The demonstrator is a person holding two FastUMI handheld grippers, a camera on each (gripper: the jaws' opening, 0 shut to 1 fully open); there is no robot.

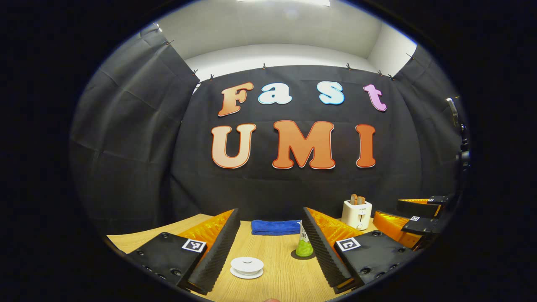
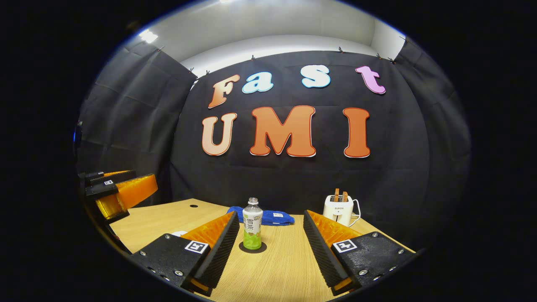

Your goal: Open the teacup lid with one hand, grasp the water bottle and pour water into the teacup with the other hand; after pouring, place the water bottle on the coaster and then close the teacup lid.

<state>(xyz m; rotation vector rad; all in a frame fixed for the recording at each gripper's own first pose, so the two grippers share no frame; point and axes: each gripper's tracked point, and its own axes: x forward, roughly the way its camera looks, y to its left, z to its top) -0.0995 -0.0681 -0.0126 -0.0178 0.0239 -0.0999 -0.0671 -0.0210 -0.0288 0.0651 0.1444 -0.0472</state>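
Now both grippers hover over the wooden table (image 2: 285,268), each with its jaws spread wide and nothing between them. Through the left gripper (image 1: 268,247), the white teacup lid (image 1: 247,266) sits near, slightly left. The water bottle (image 2: 252,224) stands upright on a dark coaster (image 2: 252,247), centred ahead of the right gripper (image 2: 270,247). Farther back lie a blue cloth (image 2: 275,218) and, to the right, a white toaster (image 2: 339,209).
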